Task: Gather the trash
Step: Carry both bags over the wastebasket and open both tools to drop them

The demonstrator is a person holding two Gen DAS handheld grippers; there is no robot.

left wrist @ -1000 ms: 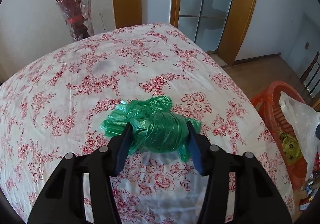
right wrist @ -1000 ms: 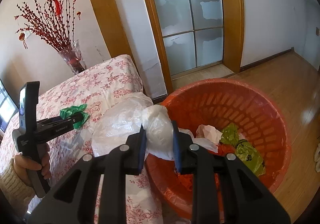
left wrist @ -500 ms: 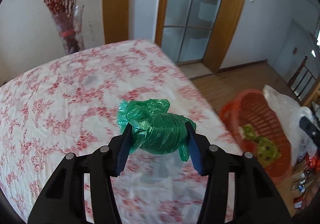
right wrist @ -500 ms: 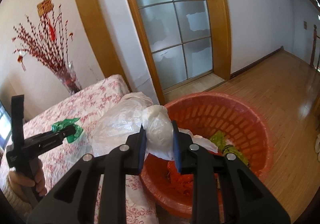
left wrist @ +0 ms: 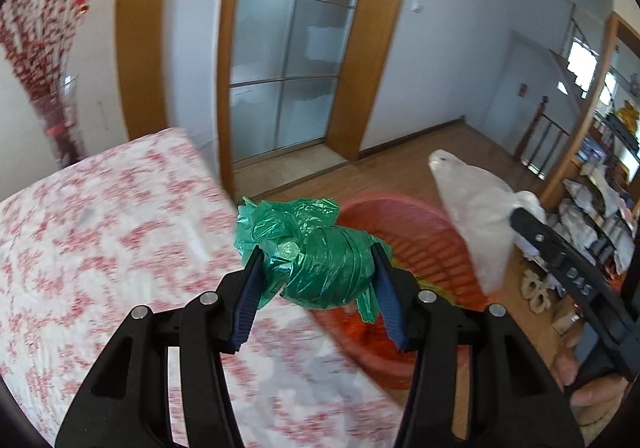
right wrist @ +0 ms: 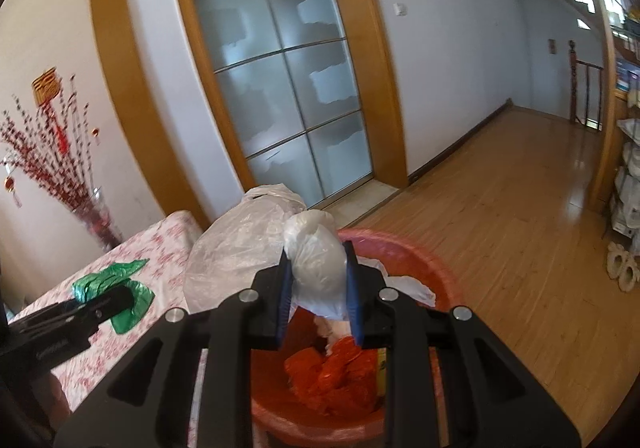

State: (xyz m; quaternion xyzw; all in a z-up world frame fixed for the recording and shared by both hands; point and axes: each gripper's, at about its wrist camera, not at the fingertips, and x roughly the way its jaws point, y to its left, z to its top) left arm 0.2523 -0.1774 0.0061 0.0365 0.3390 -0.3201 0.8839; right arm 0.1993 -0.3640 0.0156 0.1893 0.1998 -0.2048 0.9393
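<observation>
While the left gripper clamps a crumpled green plastic bag between its blue pads, the right gripper squeezes the knotted neck of a white plastic bag. Both bags hang in the air above a red plastic basket, which stands on the wooden floor just beside the table. Inside the basket lies red crumpled plastic. The table carries a white cloth with red flowers. Behind it, a glass vase with red branches stands near the wall, and a frosted glass door in a wooden frame closes the room.
</observation>
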